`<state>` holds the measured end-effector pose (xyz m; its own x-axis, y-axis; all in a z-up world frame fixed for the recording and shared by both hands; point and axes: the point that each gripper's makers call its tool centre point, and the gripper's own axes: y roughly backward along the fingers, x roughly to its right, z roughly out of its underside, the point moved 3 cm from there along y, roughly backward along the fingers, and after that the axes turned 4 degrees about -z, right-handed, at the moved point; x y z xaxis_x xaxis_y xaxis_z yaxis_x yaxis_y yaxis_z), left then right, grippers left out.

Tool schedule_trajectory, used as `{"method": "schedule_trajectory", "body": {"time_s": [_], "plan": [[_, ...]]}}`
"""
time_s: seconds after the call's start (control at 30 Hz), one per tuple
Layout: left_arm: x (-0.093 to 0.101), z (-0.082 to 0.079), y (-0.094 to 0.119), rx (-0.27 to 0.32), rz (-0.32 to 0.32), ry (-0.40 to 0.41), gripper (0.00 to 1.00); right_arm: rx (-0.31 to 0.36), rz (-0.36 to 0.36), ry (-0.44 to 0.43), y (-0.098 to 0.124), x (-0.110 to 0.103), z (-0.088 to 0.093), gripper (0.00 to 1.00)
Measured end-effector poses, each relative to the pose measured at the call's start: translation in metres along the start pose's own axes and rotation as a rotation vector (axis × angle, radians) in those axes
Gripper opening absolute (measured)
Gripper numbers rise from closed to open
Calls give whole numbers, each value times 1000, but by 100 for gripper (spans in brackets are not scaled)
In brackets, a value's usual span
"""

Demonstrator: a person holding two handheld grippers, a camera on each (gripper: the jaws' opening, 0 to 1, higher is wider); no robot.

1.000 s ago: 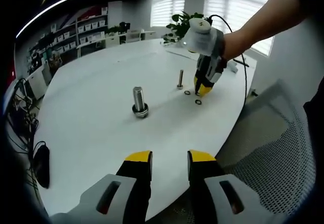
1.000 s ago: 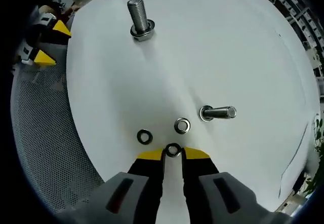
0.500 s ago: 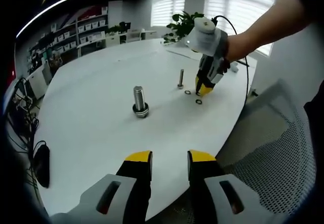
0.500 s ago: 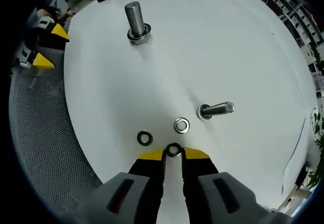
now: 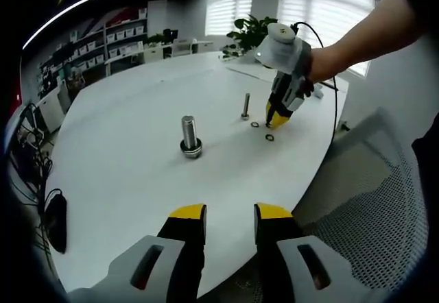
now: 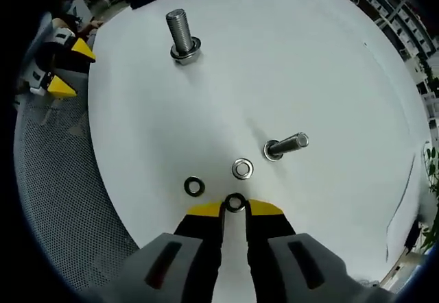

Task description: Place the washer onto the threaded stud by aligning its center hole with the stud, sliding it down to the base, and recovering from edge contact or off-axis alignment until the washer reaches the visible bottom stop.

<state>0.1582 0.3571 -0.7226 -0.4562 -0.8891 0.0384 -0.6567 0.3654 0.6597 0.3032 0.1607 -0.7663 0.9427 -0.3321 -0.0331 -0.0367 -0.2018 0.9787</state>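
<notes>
On the white table [image 6: 309,56], the slim threaded stud [image 6: 285,145] stands upright.

A white table [image 5: 123,179], mesh chair [image 5: 357,200], plant [image 5: 248,30], shelves [image 5: 116,39].

right tool [image 6: 235,208] pinches a washer [image 6: 235,202] near the thin stud [image 6: 285,145] on the table [image 6: 309,63].

Two washers [image 6: 241,168] lie on table [image 6: 288,56] beside small stud [image 6: 286,144]. Big stud [image 6: 181,35] w/ washer at base stands well apart, near table edge.
</notes>
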Motion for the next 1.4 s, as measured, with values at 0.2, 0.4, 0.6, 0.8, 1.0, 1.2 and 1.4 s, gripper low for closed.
{"method": "schedule_trajectory", "body": {"time_s": [0.2, 0.4, 0.6, 0.8, 1.0, 1.2, 1.4], "plan": [[1, 0, 0, 3, 7, -1, 26, 21, 6, -1, 9, 3, -8, 14], [2, 0, 0, -1, 11, -1, 26, 40, 23, 38, 22, 8, -19, 14], [2, 0, 0, 2, 16, -3, 26, 62, 44, 45, 36, 19, -30, 14], [2, 0, 0, 2, 17, -2, 26, 68, 56, 57, 44, 21, -35, 14], [2, -1, 0, 4, 19, -2, 26, 73, 61, 64, 48, 22, -39, 14], [2, -1, 1, 5, 20, -1, 26, 94, 69, 83, 55, 24, -47, 14], [2, -1, 1, 8, 20, -1, 26, 102, 81, 104, 58, 26, -55, 14]]}}
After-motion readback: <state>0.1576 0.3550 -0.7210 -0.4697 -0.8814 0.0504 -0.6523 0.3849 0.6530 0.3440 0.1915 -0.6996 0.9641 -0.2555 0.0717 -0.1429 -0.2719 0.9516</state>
